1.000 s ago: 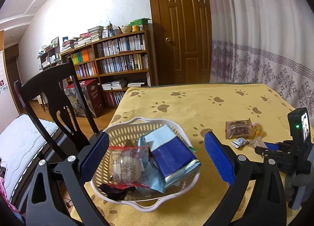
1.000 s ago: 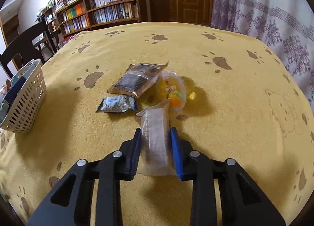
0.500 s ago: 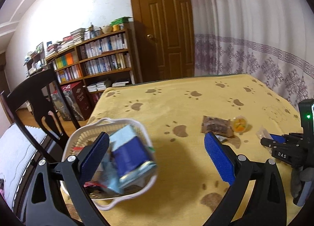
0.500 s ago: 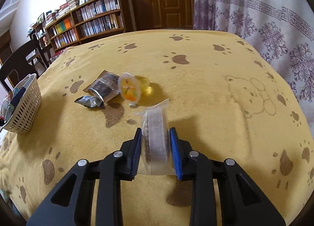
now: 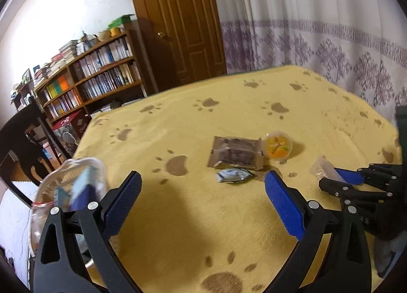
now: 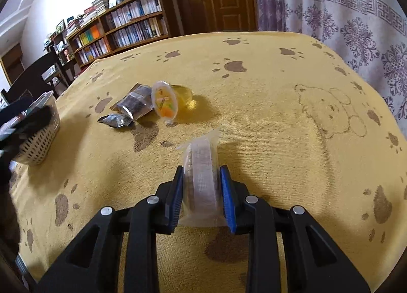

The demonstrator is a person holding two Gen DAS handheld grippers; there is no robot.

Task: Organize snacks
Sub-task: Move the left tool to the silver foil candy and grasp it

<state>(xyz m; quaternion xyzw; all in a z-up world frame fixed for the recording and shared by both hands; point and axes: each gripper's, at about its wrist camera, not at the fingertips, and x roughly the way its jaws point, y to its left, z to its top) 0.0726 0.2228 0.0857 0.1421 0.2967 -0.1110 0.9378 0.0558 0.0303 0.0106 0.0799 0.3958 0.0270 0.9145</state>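
Right gripper, blue pads clamped on a clear-wrapped round cracker packet, held above the yellow paw-print tablecloth. Left gripper, jaws wide apart and empty. On the cloth: brown foil snack packet, orange jelly cup touching it, small silver sachet just beside. White slotted plastic basket, holding snacks, stands at the table's left edge.

Tabletop: yellow cloth printed with brown paw marks and an outlined bear. Hand-held grippers: black frames with blue finger pads, left and right. Held packet: clear wrap over a whitish, finely dotted band. Jelly cup: translucent yellow with orange on its lid. Wrapper: dark brown. Small sachet: silver-blue. Basket: white lattice. Curtain: white with purple floral motifs.
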